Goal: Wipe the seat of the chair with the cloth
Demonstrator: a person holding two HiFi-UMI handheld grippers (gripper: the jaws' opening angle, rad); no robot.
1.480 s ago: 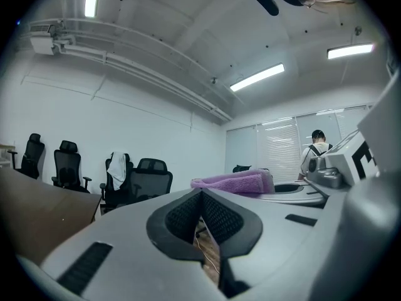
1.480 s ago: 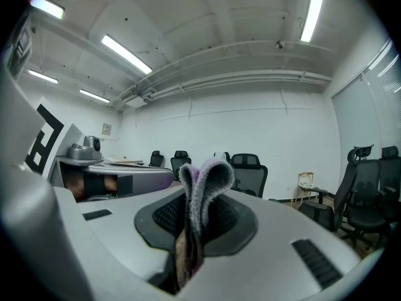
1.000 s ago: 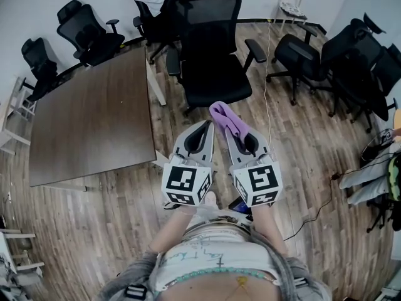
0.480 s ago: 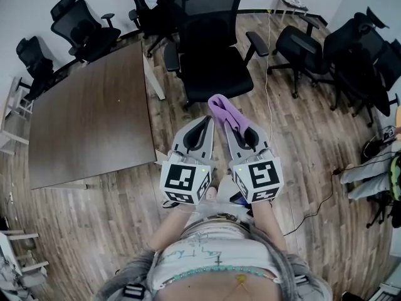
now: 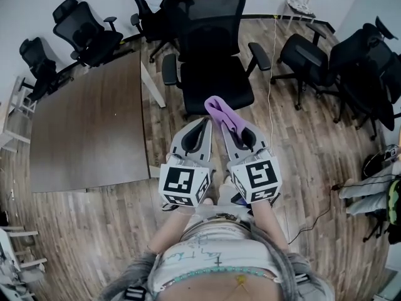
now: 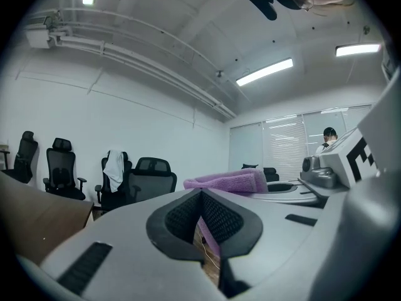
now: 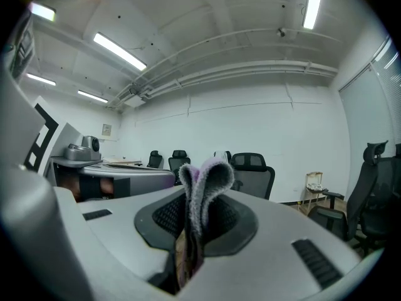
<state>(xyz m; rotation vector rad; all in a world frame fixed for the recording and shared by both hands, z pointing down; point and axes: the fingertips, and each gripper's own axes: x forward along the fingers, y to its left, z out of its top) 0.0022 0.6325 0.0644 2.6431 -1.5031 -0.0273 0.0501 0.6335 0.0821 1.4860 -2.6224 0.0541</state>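
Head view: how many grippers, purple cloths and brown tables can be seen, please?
grippers: 2, the left gripper and the right gripper
purple cloth: 1
brown table: 1
total: 4

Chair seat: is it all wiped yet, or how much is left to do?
Done: the fluffy purple cloth is picked up, pinched in the right tool. In hand: it is held out in front of the black mesh office chair, not touching the seat. Left: all the wiping. The left tool is shut and empty.
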